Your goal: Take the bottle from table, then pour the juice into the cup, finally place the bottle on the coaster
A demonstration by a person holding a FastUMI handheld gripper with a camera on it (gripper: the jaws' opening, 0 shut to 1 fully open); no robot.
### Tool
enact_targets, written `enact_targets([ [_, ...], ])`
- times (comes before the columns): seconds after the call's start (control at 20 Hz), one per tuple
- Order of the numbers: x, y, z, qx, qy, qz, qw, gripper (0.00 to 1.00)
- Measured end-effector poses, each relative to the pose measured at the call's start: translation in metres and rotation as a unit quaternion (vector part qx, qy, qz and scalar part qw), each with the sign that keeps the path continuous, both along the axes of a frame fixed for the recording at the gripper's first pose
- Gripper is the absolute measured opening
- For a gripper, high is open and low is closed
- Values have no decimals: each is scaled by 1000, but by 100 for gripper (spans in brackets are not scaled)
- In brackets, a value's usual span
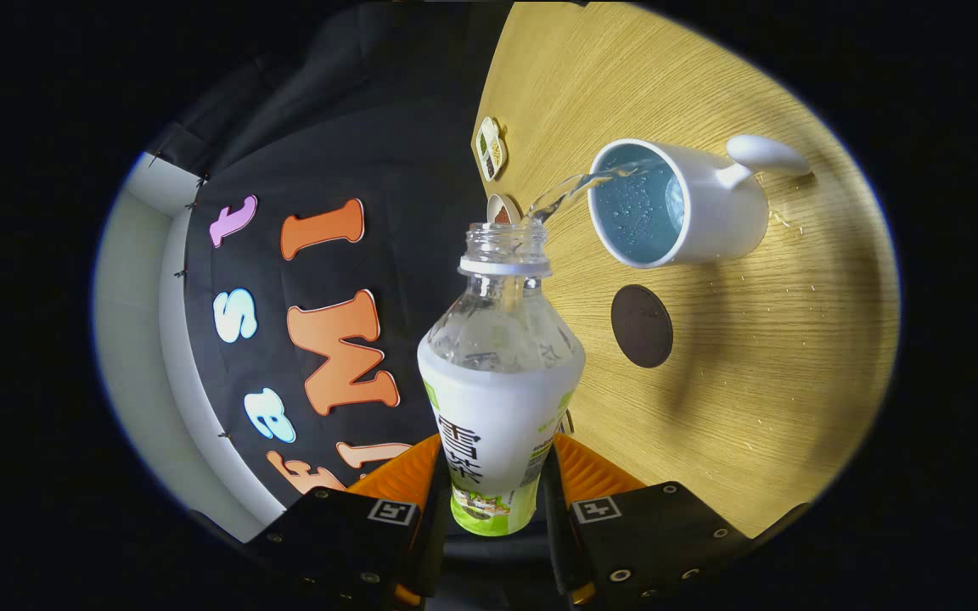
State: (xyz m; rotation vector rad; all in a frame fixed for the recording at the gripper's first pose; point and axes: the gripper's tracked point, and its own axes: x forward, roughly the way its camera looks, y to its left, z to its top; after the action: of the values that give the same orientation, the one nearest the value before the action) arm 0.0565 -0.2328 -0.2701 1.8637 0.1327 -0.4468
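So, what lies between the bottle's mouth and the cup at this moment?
In the gripper view, a clear stream of liquid arcs from the bottle, clamped by the jaws of the gripper, into the cup; under it, bare table.

We see a light wood-grain table [710, 407] under bright light, with the booth's black cloth wall [353, 153] and a pale panel [137, 280] beyond it.

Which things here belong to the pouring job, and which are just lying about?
Job: bottle, held between the gripper fingers and pouring; cup, taking the stream; dark round coaster, bare.
Lying about: patterned item and small round item on the table beyond the bottle.
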Motion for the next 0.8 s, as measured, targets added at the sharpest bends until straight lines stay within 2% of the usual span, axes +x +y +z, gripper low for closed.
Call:
enact_targets([
  [0.8, 0, -2, 10, 17, 3, 1, 1000, 52],
])
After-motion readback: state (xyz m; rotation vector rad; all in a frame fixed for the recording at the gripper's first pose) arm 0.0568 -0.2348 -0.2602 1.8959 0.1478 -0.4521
